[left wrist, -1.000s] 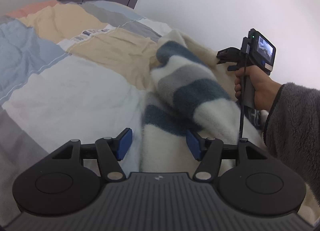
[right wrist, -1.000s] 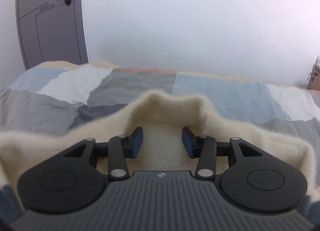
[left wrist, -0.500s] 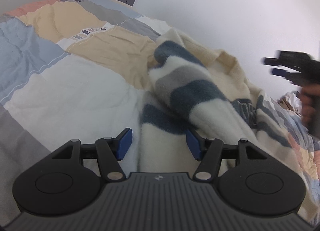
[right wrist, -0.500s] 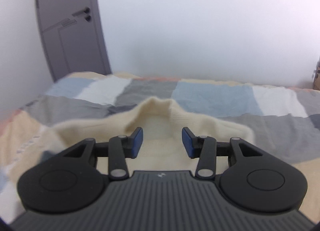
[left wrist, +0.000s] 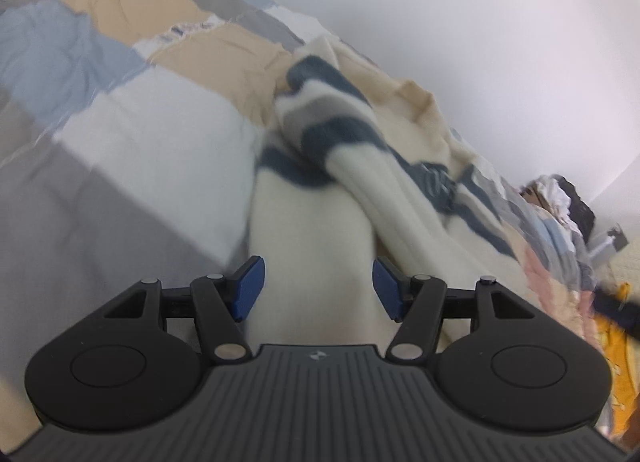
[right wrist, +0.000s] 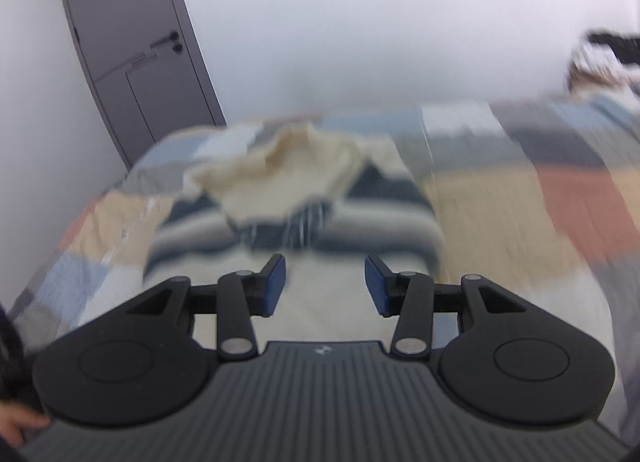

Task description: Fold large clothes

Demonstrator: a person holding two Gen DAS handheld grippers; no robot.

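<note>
Both views motion-blurred; detail limited.

Left gripper (left wrist: 318, 288): blue pads held wide apart, nothing between them. It hangs over the cream lower part of the sweater (left wrist: 312, 238). Contact with the fabric cannot be judged.

Right gripper (right wrist: 325, 285): pads also spread wide, nothing clamped. It points along the sweater (right wrist: 296, 222) toward the neckline, above the cream lower body of the garment.

Sweater: fuzzy knit, cream with dark blue and grey stripes. Lies on the bed, on top of the patchwork quilt (left wrist: 132, 150). In the right wrist view it lies roughly flat and lengthwise, cream collar area rumpled at the far end, striped bands across the chest. In the left wrist view one striped sleeve (left wrist: 340, 134) lies folded diagonally over the body, its cuff end toward the far side of the bed.

Quilt: blocks of white, grey, pale blue, tan and salmon; covers the bed in both views.

Containers: none identifiable. At the right edge of the left wrist view a loose heap of mixed clothes (left wrist: 560, 214) sits past the sweater; whether it rests in anything cannot be told. Yellow fabric (left wrist: 616, 366) shows below it.

Background: grey door (right wrist: 132, 58) in a white wall behind the head of the bed.
</note>
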